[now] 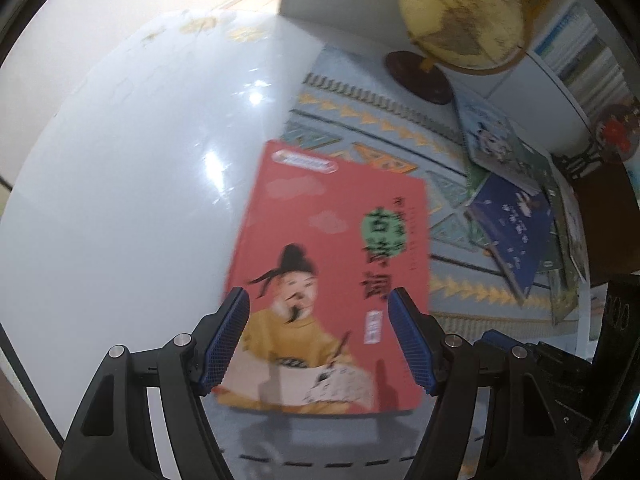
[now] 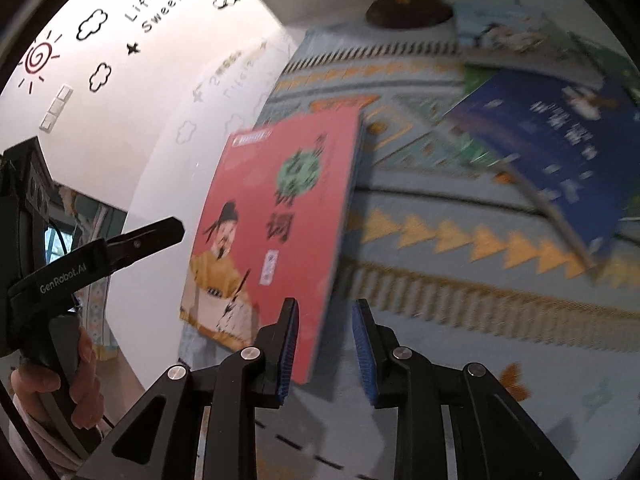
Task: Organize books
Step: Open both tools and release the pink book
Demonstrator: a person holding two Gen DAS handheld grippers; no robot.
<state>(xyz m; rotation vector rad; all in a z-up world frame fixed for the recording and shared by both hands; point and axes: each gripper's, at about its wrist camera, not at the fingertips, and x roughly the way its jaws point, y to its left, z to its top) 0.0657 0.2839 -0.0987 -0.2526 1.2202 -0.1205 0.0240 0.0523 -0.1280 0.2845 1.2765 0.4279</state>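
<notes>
A red book (image 1: 328, 272) with a cartoon poet on its cover lies flat on the patterned cloth, part over the white table. It also shows in the right wrist view (image 2: 276, 220). My left gripper (image 1: 318, 312) is open and hovers above the book's lower half. My right gripper (image 2: 324, 320) is open, its jaws on either side of the book's lower right corner, apart from it. A dark blue book (image 1: 516, 224) lies in a loose pile to the right, also in the right wrist view (image 2: 560, 148). The left gripper's body (image 2: 52, 280) shows at the left of the right wrist view.
A yellow globe (image 1: 460, 12) on a dark round base (image 1: 420, 76) stands at the back. A light blue book (image 1: 488, 132) and green books lie in the pile. Shelves of books (image 1: 580, 52) stand at the right. The white table (image 1: 140, 160) spreads left.
</notes>
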